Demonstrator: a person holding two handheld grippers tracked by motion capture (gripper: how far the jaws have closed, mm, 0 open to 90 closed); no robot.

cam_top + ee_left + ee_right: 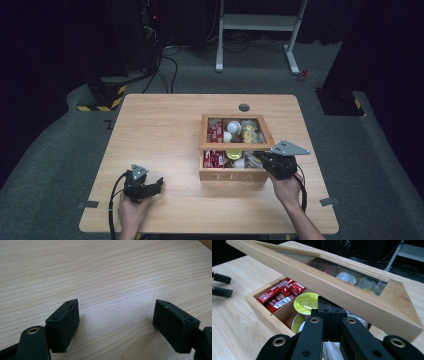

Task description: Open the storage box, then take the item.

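Your right gripper [329,315] has its jaws pressed together under the front edge of the tea box's lid [332,287], propping it part-open (nothing is pinched). The box [232,175] sits right of the table's [160,125] centre. Your left gripper [145,187] rests well apart, wide and empty.

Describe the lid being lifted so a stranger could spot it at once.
On the wooden table stands a tea box marked TEA. Its lid, a pale wood frame around a clear pane, tilts up over the sachets, propped on the shut right tongs.
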